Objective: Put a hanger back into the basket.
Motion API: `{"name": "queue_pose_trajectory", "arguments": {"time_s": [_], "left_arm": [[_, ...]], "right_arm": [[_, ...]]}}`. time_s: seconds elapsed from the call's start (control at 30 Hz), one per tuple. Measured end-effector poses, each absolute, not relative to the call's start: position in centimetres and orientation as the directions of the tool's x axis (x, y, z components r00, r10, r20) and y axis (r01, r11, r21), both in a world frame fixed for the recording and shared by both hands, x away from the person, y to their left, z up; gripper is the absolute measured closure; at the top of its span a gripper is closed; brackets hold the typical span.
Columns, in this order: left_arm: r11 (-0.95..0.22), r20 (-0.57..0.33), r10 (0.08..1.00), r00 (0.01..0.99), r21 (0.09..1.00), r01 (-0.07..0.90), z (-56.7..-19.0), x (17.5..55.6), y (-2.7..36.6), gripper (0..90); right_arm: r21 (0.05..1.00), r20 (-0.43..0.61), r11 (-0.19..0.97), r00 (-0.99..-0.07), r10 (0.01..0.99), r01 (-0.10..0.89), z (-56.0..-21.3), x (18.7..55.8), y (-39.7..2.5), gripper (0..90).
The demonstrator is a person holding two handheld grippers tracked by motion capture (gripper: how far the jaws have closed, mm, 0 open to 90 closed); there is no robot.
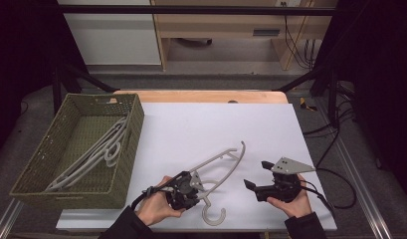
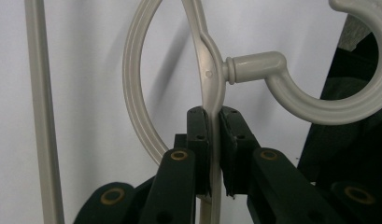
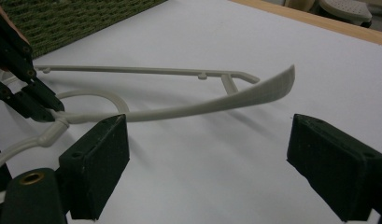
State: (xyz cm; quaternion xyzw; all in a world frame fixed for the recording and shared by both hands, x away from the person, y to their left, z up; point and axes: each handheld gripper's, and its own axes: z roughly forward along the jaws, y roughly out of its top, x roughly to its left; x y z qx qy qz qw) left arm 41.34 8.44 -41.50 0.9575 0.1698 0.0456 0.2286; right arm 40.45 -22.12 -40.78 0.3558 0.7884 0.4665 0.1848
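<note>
A pale grey plastic hanger [image 1: 226, 174] lies on the white table top near the front edge, its hook [image 1: 214, 216] toward me. My left gripper [image 1: 195, 180] is shut on the hanger's neck just below the hook. In the left gripper view both pads [image 2: 198, 135] press the thin neck of the hanger [image 2: 254, 67]. My right gripper [image 1: 256, 174] is held open to the right of the hanger, apart from it. In the right gripper view its jaws [image 3: 216, 163] stand wide with bare table between them, and the hanger's arm [image 3: 202, 105] lies beyond, where the left gripper [image 3: 25, 88] holds it.
A green woven basket [image 1: 71, 196] stands at the left of the table with several grey hangers [image 1: 96, 149] inside. The basket's corner [image 3: 76, 18] appears past the hanger. The white table top [image 1: 201, 119] reaches back to a wooden edge [image 1: 201, 95]. Cables trail at the right.
</note>
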Motion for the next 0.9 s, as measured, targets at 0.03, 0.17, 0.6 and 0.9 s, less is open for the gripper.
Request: {"name": "queue_pose_trajectory", "arguments": {"time_s": [0.03, 0.17, 0.6, 0.9], "left_arm": [[-0.83, 0.007, 0.352, 0.936, 0.464, 0.309, -41.2, 41.4, 8.6, 83.2], [-0.812, -0.005, 0.355, 0.935, 0.494, 0.311, -40.1, 41.2, 9.0, 83.2], [-0.797, 0.031, 0.345, 0.938, 0.537, 0.275, -35.7, 40.5, 9.2, 83.3], [-0.782, 0.076, 0.329, 0.941, 0.58, 0.227, -30.3, 40.4, 8.5, 83.2]], "right_arm": [[0.868, 0.044, 0.308, -0.677, 0.734, 0.39, -40.7, 40.4, -22.2, 13.2], [0.87, 0.045, 0.299, -0.668, 0.743, 0.391, -40.7, 40.5, -22.6, 13.2], [0.875, 0.056, 0.27, -0.638, 0.768, 0.401, -40.7, 40.7, -23.8, 13.5], [0.883, 0.055, 0.254, -0.623, 0.78, 0.395, -40.5, 40.6, -24.1, 12.2]]}}
